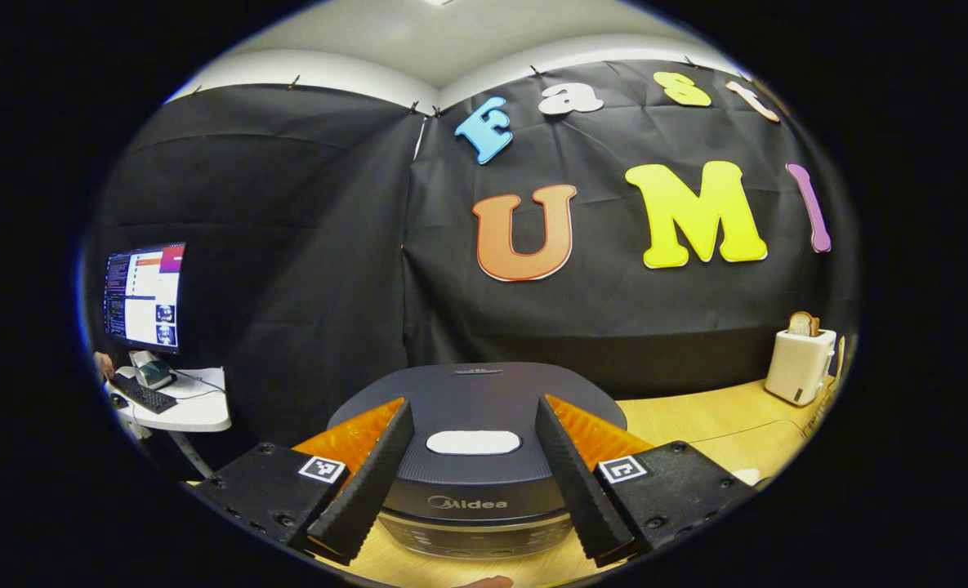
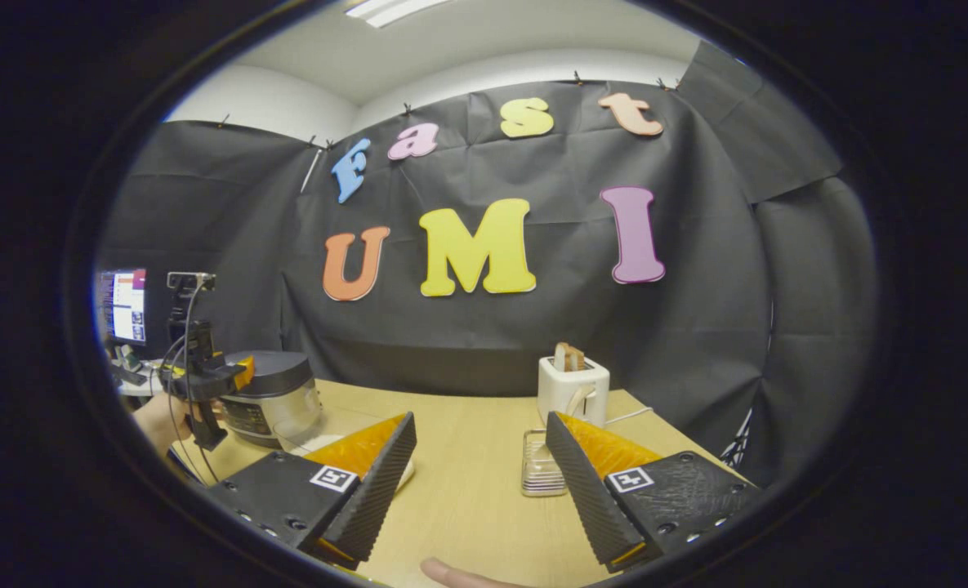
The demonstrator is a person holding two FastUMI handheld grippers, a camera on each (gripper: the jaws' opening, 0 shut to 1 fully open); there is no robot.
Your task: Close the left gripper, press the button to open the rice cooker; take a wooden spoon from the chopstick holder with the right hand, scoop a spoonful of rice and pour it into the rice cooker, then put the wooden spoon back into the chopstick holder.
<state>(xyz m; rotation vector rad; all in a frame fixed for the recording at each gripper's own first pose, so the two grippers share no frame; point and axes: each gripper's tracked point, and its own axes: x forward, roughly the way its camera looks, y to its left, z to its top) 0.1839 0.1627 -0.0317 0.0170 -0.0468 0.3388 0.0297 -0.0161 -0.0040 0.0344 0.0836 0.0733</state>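
Observation:
A dark grey rice cooker [image 1: 467,392] with its lid down sits right in front of my left gripper [image 1: 474,404]. Its white oval button [image 1: 473,442] lies between the two spread fingers, and the gripper is open. In the right gripper view the same cooker [image 2: 275,392] stands at the table's left end, and a hand holds the left gripper [image 2: 202,380] in front of it. My right gripper [image 2: 480,418] is open over bare tabletop, holding nothing. A small see-through ribbed holder [image 2: 539,465] stands just left of its right finger, in front of the toaster.
A white toaster [image 2: 573,388] with a slice of toast stands at the back of the wooden table [image 2: 467,490]; it also shows in the left gripper view [image 1: 800,366]. A clear bowl [image 2: 304,429] sits beside the cooker. A monitor [image 1: 144,296] and a small white side table [image 1: 189,408] are off to the left.

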